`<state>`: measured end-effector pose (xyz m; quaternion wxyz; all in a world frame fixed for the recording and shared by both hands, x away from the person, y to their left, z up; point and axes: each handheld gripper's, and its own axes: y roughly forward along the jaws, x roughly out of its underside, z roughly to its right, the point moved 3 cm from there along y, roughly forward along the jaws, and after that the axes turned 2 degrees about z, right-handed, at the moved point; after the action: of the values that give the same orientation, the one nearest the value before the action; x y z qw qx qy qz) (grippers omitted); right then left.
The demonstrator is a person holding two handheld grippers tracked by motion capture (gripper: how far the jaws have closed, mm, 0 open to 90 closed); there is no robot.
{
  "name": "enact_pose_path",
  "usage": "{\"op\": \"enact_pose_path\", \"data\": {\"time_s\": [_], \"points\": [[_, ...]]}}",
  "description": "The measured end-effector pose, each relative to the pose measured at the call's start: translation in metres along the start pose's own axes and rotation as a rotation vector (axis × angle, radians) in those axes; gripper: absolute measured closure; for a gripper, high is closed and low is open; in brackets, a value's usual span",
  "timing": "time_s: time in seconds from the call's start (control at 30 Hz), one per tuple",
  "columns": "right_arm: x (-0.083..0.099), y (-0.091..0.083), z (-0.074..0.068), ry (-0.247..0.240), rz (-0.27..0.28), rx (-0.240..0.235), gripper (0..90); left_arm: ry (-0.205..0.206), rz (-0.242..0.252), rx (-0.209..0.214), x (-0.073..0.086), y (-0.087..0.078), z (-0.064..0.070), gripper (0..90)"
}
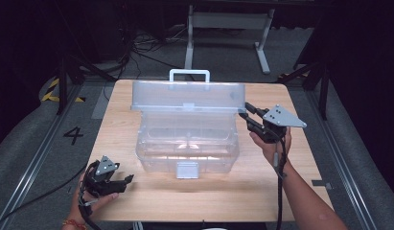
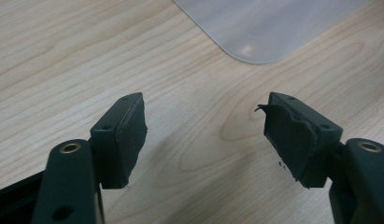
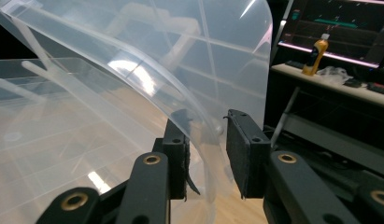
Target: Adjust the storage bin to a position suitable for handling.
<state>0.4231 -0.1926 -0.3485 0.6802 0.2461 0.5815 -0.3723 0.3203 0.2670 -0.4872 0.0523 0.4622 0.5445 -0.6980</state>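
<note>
From the high view, your clear plastic storage box (image 1: 187, 143) sits mid-table (image 1: 137, 201), its lid (image 1: 187, 97) raised upright at the far side. Your right gripper (image 1: 246, 115) reaches the lid's right corner; your left gripper (image 1: 123, 183) rests near the table's front left, well apart from the box.

In your left gripper view, the jaws stand wide apart over bare wood, nothing between them.

In your right gripper view, the jaws straddle the lid's edge (image 3: 206, 126), with a gap left beside the right pad (image 3: 237, 154).

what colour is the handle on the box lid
White, on the handle atop the clear lid; the high view shows it best.
</note>
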Motion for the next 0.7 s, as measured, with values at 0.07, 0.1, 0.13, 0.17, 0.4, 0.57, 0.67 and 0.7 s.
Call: {"op": "enact_pose_path", "data": {"time_s": [0.07,0.1,0.13,0.17,0.4,0.57,0.67,0.7], "points": [[-0.003,0.003,0.002,0.001,0.008,0.013,71.5,-0.002,-0.001,-0.001,0.001,0.001,0.001,29.6],[-0.004,0.005,0.003,-0.004,0.012,0.02,71.9,0.012,-0.005,-0.006,0.001,0.001,0.0,29.4],[-0.005,0.006,0.004,-0.007,0.014,0.028,72.2,0.005,-0.01,-0.006,0.002,0.001,-0.001,29.4],[-0.007,0.007,0.004,-0.004,0.006,0.032,72.3,-0.005,-0.01,-0.006,0.002,0.001,-0.001,29.3],[-0.015,0.017,0.01,-0.01,0.001,0.067,74.0,-0.01,-0.05,0.004,0.006,0.006,0.001,27.9],[-0.019,0.022,0.015,-0.019,0.001,0.084,75.1,-0.017,-0.042,0.022,0.007,0.007,0.0,24.5],[-0.021,0.026,0.018,-0.004,0.001,0.085,75.4,-0.01,-0.005,0.038,0.011,0.009,0.001,20.4],[-0.022,0.027,0.019,0.005,0.002,0.086,75.5,-0.01,-0.005,0.038,0.011,0.009,0.001,19.4]]}}
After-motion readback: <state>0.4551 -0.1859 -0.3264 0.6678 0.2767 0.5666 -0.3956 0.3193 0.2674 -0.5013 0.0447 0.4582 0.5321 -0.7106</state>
